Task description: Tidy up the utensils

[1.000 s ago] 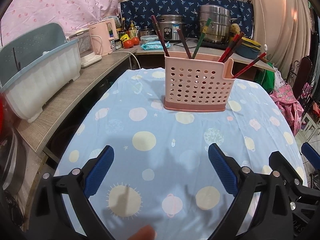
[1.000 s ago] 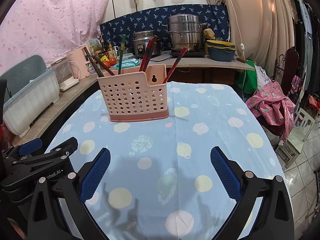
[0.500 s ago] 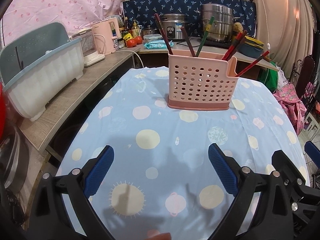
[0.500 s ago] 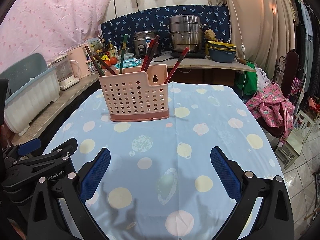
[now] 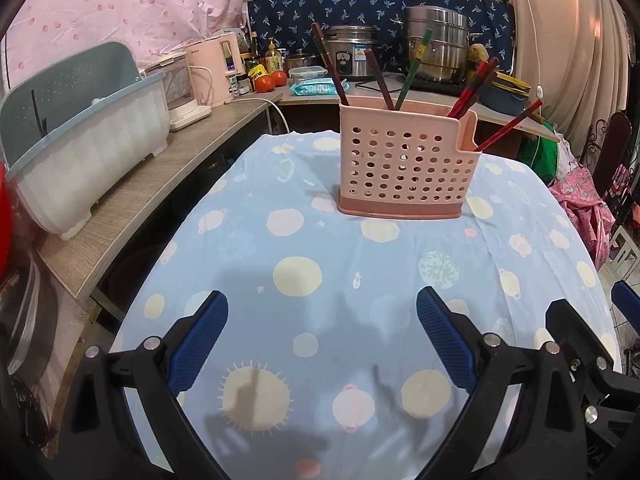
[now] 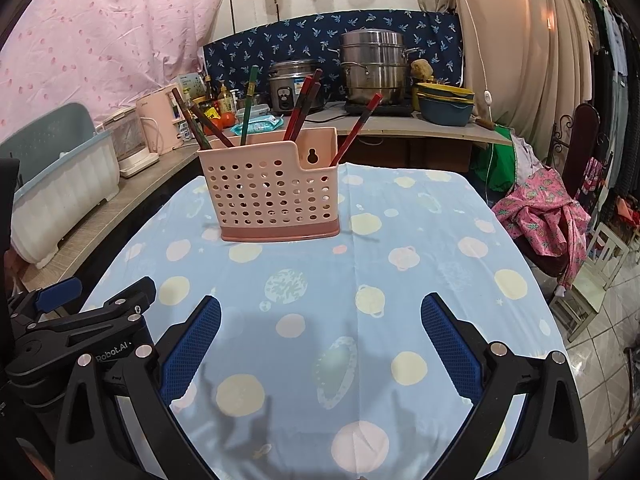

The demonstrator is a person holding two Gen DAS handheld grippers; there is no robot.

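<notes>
On the bench [image 5: 248, 240], in the left wrist view, the pink holder [image 5: 404, 168] is standing upright straight ahead of the left gripper [image 5: 322, 340], well apart; its jaws are gaping, holding nothing. Chopsticks [image 5: 472, 88] are leaning in it, long axes near vertical. In the right wrist view, the holder is lying ahead and slightly left of the right gripper [image 6: 320, 336], jaws likewise spread and empty. Neither arm is judged clearly nearer.
</notes>
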